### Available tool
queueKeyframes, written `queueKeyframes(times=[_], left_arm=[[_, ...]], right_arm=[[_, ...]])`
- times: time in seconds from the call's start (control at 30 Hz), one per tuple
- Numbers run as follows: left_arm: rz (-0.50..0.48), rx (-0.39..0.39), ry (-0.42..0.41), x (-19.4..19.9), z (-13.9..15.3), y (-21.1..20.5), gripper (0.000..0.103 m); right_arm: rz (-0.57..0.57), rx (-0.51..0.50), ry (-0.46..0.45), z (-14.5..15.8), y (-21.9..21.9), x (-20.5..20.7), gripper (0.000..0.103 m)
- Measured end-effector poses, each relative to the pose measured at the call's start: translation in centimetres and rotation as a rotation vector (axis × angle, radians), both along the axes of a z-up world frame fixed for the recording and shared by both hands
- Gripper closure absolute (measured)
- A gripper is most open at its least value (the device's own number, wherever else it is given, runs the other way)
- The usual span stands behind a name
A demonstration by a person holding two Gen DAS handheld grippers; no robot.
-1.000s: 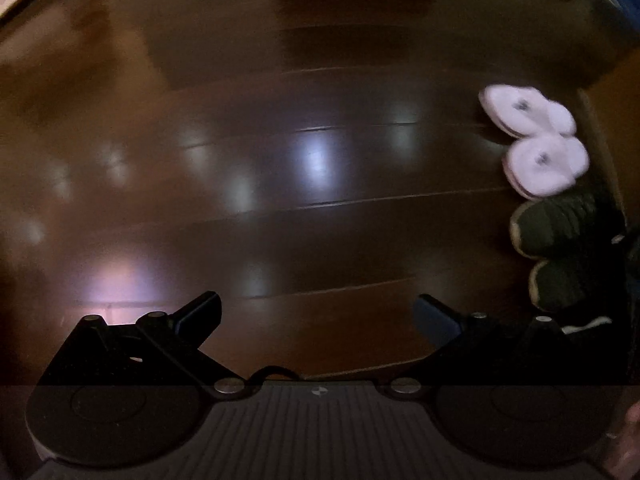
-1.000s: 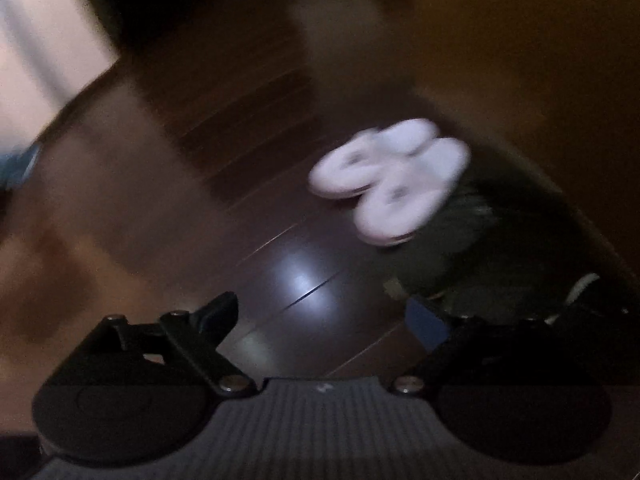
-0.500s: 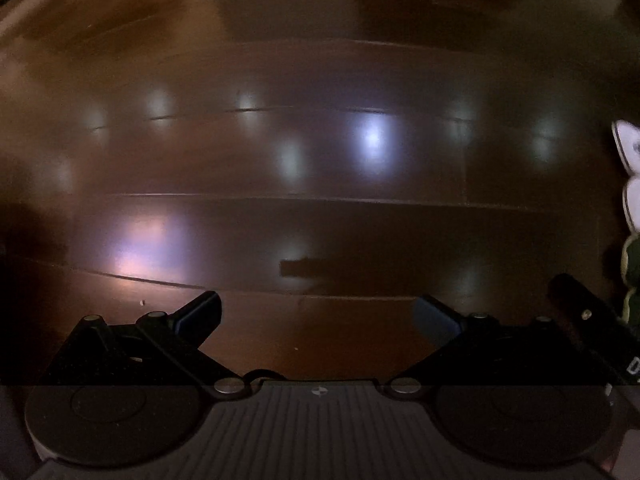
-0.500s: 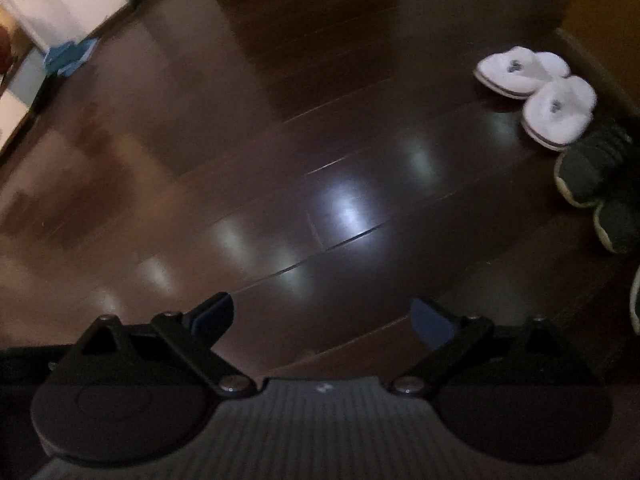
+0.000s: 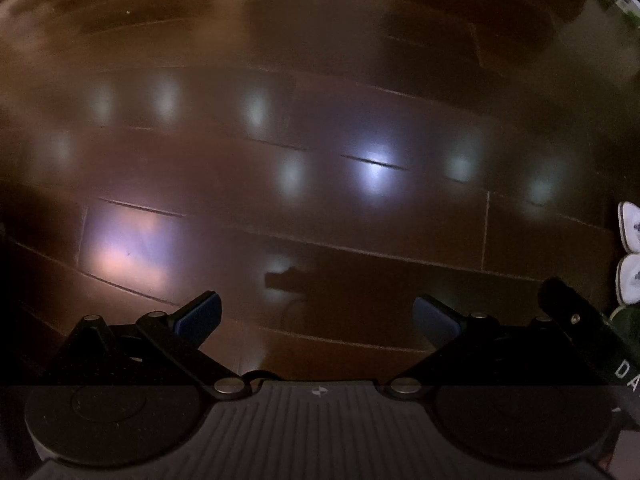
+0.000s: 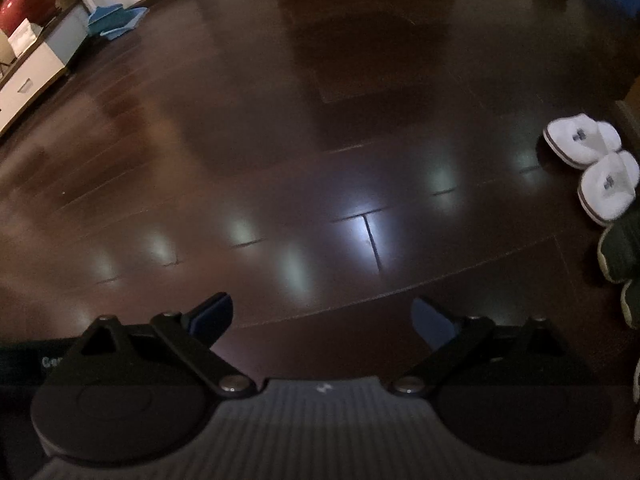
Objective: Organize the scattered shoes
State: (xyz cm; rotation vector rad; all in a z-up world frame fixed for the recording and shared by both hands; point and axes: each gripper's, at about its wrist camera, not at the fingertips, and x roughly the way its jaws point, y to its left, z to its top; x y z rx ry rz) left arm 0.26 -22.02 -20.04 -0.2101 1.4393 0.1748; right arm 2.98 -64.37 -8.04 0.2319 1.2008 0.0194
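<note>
Two white slippers (image 6: 592,160) lie far right of both empty, spread grippers (image 6: 322,318) (image 5: 316,316).

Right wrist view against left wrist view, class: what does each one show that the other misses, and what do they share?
Only the right wrist view shows the red vase, the white cabinet, the blue item on the floor, and both white slippers whole, side by side.

Only the left wrist view shows the other gripper's black body intruding at the right edge.

Both show the dark wooden floor, the slippers and dark sneakers along the right side, and an open, empty gripper: right gripper, left gripper.
</note>
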Motion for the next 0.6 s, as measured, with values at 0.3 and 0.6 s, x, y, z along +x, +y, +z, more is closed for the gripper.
queueKeyframes(times=[0.3, 0.6], left_arm=[[0.039, 0.009, -0.016, 1.2, -0.7, 1.2, 0.000], [0.042, 0.006, -0.026, 0.5, -1.0, 1.1, 0.000]], right_arm=[[0.040, 0.013, -0.017, -0.3, 1.6, 1.8, 0.005], [0.043, 0.008, -0.003, -0.7, 2.1, 2.3, 0.005]])
